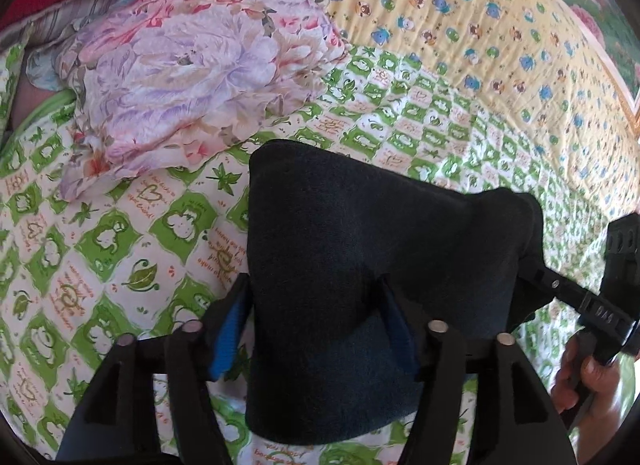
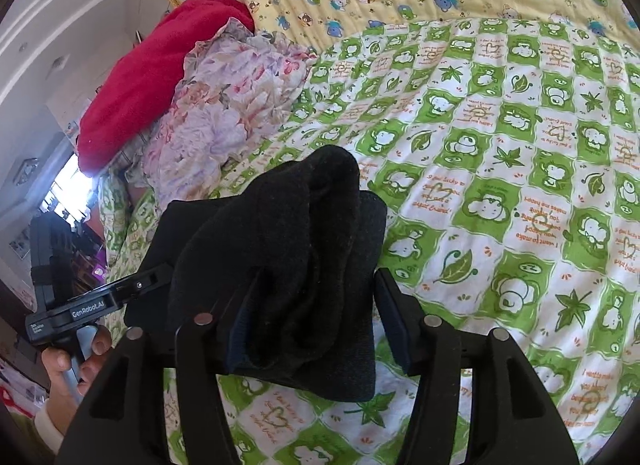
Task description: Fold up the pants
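Note:
The dark folded pants (image 1: 360, 225) lie in a thick bundle on the green-and-white checked bedsheet (image 1: 100, 245). My left gripper (image 1: 314, 281) straddles one end of the bundle; its jaws stand open, and sheet shows between the blue left pad (image 1: 226, 337) and the cloth. In the right wrist view the pants (image 2: 280, 225) bulge up between the jaws of my right gripper (image 2: 320, 271), which is open with a strip of sheet showing beside its right finger (image 2: 394, 317). Each gripper appears at the edge of the other's view, held by a hand (image 1: 588, 377) (image 2: 68, 369).
A crumpled floral cloth (image 1: 180, 77) (image 2: 208, 117) and a red blanket (image 2: 148, 77) lie beyond the pants to the left. A yellow bear-print sheet (image 1: 460, 25) covers the far part of the bed. Bare checked bedsheet (image 2: 520, 185) stretches to the right.

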Demonstrator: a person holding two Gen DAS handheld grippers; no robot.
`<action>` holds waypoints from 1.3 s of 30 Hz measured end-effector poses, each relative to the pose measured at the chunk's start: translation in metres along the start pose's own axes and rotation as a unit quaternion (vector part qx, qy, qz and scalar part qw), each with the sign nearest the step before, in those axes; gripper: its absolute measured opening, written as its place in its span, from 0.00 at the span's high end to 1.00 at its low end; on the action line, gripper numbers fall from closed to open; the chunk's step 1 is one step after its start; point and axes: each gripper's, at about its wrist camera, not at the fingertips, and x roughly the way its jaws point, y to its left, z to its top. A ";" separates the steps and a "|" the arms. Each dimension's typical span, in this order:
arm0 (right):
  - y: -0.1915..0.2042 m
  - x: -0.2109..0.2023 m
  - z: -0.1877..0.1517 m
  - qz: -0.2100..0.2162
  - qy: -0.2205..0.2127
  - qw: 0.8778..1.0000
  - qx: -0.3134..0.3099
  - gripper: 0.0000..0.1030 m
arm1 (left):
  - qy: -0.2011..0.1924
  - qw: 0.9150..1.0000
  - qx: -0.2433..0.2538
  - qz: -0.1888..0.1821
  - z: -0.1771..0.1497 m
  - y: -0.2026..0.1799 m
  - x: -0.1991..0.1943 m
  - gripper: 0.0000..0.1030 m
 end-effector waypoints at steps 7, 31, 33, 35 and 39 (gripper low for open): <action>0.015 -0.011 -0.003 0.005 -0.005 1.000 -0.017 0.21 | -0.016 1.000 0.018 0.013 -0.007 -0.004 -0.020 0.24; 0.074 -0.057 -0.051 -0.037 -0.023 0.990 -0.131 0.15 | -0.047 0.992 0.091 0.071 -0.057 -0.029 -0.066 0.19; 0.078 -0.057 -0.056 -0.044 -0.020 0.989 -0.141 0.15 | -0.048 0.992 0.094 0.075 -0.060 -0.030 -0.067 0.19; 0.081 -0.057 -0.061 -0.049 -0.020 0.987 -0.150 0.15 | -0.045 0.992 0.094 0.073 -0.063 -0.030 -0.067 0.18; 0.084 -0.056 -0.069 -0.050 -0.017 0.986 -0.156 0.15 | -0.041 0.992 0.093 0.074 -0.067 -0.029 -0.067 0.18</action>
